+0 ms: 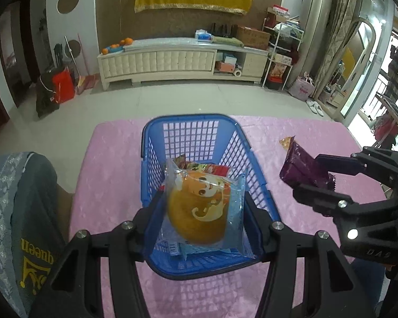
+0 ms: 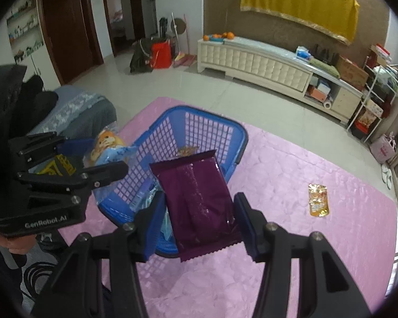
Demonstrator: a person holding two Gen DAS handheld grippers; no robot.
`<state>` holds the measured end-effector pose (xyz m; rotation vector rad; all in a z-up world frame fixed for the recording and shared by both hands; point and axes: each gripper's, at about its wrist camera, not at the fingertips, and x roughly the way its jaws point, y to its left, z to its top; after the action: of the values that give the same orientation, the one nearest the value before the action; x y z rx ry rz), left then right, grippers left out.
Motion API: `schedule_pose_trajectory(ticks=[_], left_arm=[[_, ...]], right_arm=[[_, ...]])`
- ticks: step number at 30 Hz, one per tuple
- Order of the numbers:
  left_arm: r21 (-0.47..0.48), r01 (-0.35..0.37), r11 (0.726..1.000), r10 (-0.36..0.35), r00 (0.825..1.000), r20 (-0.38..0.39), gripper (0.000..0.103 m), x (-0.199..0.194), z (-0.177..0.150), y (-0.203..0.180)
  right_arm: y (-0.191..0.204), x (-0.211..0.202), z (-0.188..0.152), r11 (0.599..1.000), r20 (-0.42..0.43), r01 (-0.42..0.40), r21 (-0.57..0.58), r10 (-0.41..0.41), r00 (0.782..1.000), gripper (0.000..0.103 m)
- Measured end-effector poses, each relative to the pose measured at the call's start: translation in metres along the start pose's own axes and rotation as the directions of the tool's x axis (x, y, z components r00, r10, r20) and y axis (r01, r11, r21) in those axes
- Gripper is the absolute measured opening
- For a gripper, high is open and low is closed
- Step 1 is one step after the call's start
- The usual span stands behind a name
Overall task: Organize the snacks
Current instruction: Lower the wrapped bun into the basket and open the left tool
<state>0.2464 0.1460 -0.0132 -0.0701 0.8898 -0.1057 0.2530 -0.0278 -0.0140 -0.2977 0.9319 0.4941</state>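
A blue mesh basket [image 1: 188,119] stands on the pink tablecloth [image 1: 114,145] with several snack packets lying in its bottom. My left gripper [image 1: 203,206] is shut on a clear blue packet holding an orange bun [image 1: 199,212], which hangs over the basket's near half. My right gripper [image 1: 307,176] is to the right of the basket, shut on a purple packet [image 1: 299,167]. In the right wrist view the purple packet [image 2: 199,198] sits between the pads of the right gripper [image 2: 199,198], over the near right wall of the basket [image 2: 207,114]. The left gripper [image 2: 106,156] holds the bun packet [image 2: 106,143] at the basket's left.
A small gold pouch [image 2: 318,200] lies on the cloth to the right of the basket, also seen as the gold pouch [image 1: 285,141]. A grey garment with yellow print [image 1: 34,212] sits at the table's left edge. Beyond the table are tiled floor and a white cabinet [image 1: 156,63].
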Motion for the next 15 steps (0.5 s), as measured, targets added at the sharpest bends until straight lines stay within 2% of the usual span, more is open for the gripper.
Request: schedule_pose_trajectory(ticks=[9,15], left_arm=[[-0.053,0.038,0.998,-0.042,0.997,-0.071,0.054,0.039,-0.015,0.03],[-0.041,0.034,0.999,-0.037,0.996,-0.077,0.054,0.045,-0.02,0.026]], right_arm=[[0.005,0.045,0.0,1.0,-0.086,0.008,-0.024,-0.01,0.996,0.057],[0.013,0.053,0.006,0.998,-0.101,0.038,-0.059,-0.044,0.994,0.057]])
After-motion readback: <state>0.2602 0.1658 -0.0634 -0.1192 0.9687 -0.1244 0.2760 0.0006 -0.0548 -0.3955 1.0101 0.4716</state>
